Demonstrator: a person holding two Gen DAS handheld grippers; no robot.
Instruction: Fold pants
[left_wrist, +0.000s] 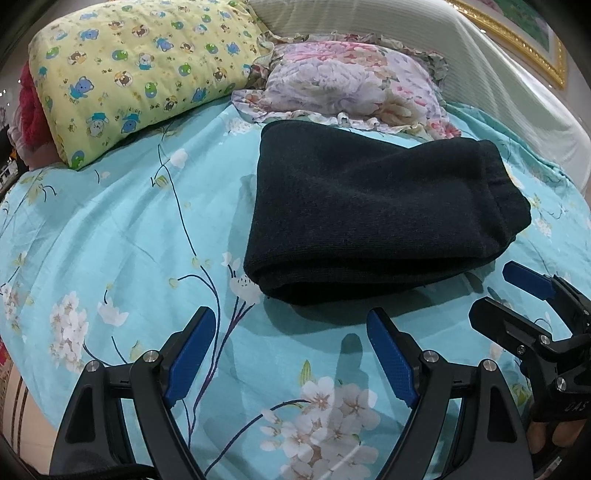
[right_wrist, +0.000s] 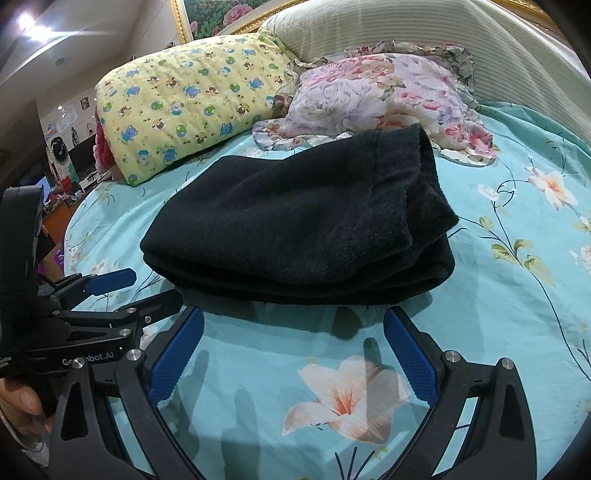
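Observation:
The black pants (left_wrist: 373, 210) lie folded in a thick stack on the turquoise floral bedsheet (left_wrist: 122, 236); they also show in the right wrist view (right_wrist: 303, 225). My left gripper (left_wrist: 291, 325) is open and empty, just in front of the stack's near edge, not touching it. My right gripper (right_wrist: 293, 325) is open and empty, also just short of the near edge. The right gripper shows at the right edge of the left wrist view (left_wrist: 495, 291). The left gripper shows at the left of the right wrist view (right_wrist: 147, 288).
A yellow cartoon-print pillow (left_wrist: 136, 74) and a pink-purple floral pillow (left_wrist: 351, 85) lie behind the pants. A pale striped headboard cushion (left_wrist: 461, 55) runs along the back. The bed's left edge drops off towards a cluttered room (right_wrist: 59, 166).

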